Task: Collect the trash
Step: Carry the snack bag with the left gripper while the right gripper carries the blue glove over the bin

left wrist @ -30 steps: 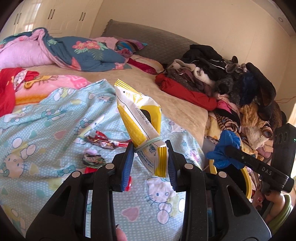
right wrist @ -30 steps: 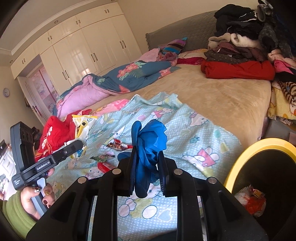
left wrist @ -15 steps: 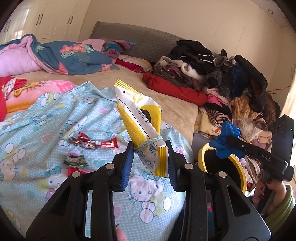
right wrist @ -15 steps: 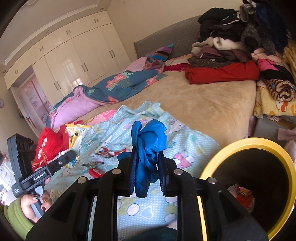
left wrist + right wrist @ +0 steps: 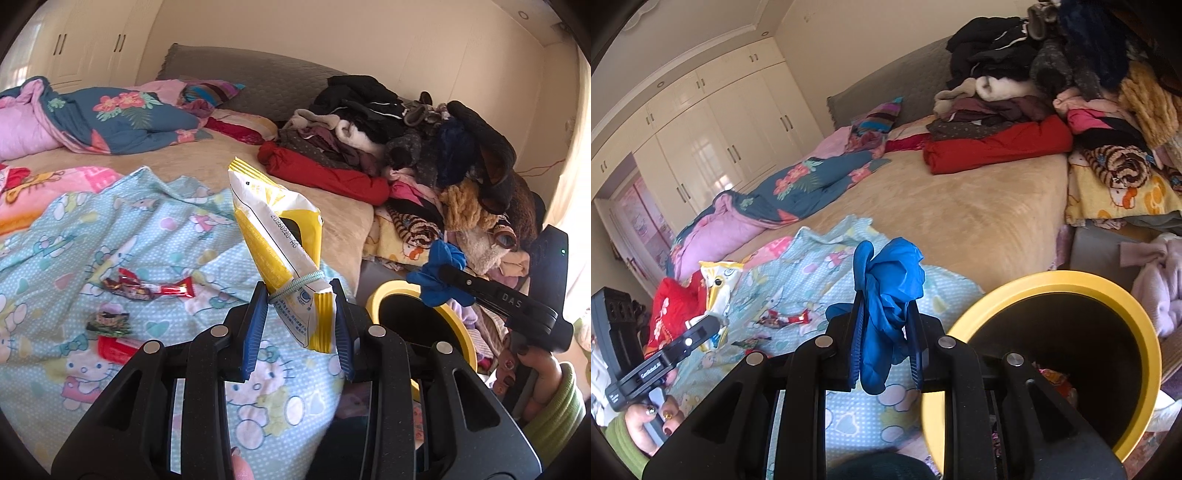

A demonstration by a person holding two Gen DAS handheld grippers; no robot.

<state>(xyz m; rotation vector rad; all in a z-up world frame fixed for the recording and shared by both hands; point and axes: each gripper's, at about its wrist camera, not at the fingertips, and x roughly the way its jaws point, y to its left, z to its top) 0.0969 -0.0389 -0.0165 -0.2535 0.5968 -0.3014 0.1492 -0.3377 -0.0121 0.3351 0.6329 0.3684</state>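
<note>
A bedroom: a tan bed (image 5: 979, 210) under white wardrobes (image 5: 713, 140), a cartoon-cat blanket (image 5: 74, 236) strewn with candy wrappers (image 5: 147, 288). The left gripper (image 5: 299, 317) clamps a yellow snack bag (image 5: 284, 254) stamped "20260220-A6"; the right gripper (image 5: 886, 332), marked "DAS", pinches a blue glove (image 5: 890, 291) beside the yellow-rimmed bin (image 5: 1067, 284)

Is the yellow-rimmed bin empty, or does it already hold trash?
Not empty. In the right wrist view, the yellow-rimmed bin shows red and orange wrappers at its bottom; how much lies there, cannot tell.
</note>
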